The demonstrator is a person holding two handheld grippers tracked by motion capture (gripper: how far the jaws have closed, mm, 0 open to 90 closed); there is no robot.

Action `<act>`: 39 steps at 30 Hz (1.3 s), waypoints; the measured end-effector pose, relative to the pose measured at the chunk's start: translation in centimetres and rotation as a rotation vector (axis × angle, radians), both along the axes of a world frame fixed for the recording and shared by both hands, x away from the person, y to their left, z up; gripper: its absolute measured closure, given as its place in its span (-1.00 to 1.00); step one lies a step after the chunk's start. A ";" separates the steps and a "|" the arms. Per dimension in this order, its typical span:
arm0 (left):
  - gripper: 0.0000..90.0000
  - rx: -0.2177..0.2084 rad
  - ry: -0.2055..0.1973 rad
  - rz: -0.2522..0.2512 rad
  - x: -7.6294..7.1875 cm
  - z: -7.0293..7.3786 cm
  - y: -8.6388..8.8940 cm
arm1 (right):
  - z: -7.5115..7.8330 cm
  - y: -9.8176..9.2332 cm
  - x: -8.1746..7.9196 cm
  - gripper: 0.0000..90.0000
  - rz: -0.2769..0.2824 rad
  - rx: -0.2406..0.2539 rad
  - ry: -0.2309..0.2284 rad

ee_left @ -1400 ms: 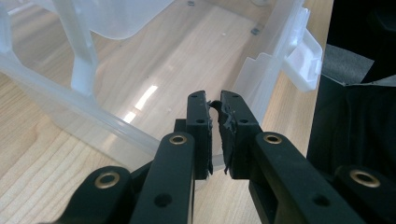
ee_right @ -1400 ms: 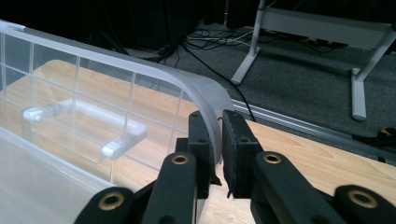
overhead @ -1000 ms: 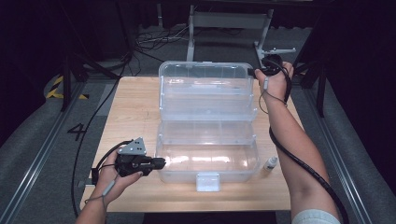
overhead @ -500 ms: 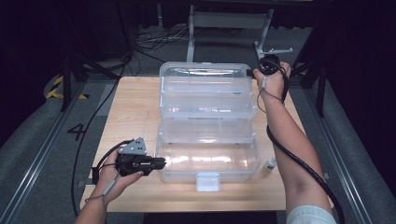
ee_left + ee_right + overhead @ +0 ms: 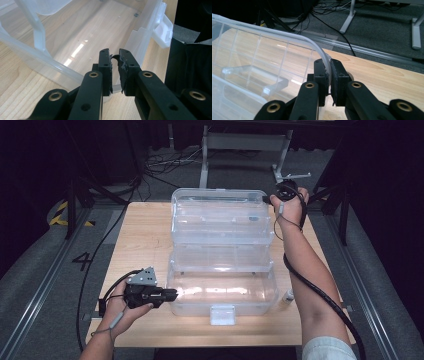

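Little has moved since the earlier frames: both hands stay where they were, and the box sits as before in the middle of the table.

The box is a clear plastic one standing open in tiers, the low front tray near the table's front edge and the upper trays stepping back toward the far edge. A white latch hangs on the middle of its front wall.

The left gripper lies level near the front left corner of the table, pointing at the box's left end. In the left gripper view its jaws are clamped on the thin rim of the front tray, the plastic edge curling up between the pads.

The right gripper is at the far right corner of the box, close to the table's far edge. In the right gripper view its jaws are pinched on the curved rim of the top tier, the rim running right between the pads.

A small white thing lies on the table just beside the box's front right corner; it is too small to make out.
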State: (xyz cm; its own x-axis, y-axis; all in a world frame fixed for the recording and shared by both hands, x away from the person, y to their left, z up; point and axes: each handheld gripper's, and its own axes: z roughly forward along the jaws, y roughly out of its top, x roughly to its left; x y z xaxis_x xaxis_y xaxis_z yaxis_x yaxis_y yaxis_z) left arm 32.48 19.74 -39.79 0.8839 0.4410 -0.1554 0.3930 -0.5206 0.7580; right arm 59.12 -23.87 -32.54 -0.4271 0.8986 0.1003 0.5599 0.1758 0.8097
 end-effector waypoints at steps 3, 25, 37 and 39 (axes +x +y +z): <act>0.79 0.001 -0.002 0.000 0.0 0.0 0.0 | -0.2 0.0 0.1 0.88 -0.002 0.002 0.004; 0.77 0.004 -0.007 -0.001 0.0 -0.1 -0.1 | -2.0 -0.3 1.1 0.86 -0.010 0.053 0.035; 0.76 0.008 -0.010 0.001 0.0 -0.1 -0.2 | -2.8 -0.5 1.3 0.87 -0.025 0.086 0.041; 0.76 0.008 -0.011 0.002 0.0 -0.1 -0.2 | -3.0 -0.5 1.3 0.87 -0.028 0.091 0.044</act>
State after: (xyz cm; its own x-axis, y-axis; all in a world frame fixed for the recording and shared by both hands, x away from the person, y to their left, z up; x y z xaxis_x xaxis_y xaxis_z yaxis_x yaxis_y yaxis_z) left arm 32.46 19.51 -39.87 0.8848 0.4438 -0.1424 0.3857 -0.5257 0.7582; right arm 60.45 -24.37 -35.51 -0.3957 0.8963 0.2001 0.5988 0.0866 0.7962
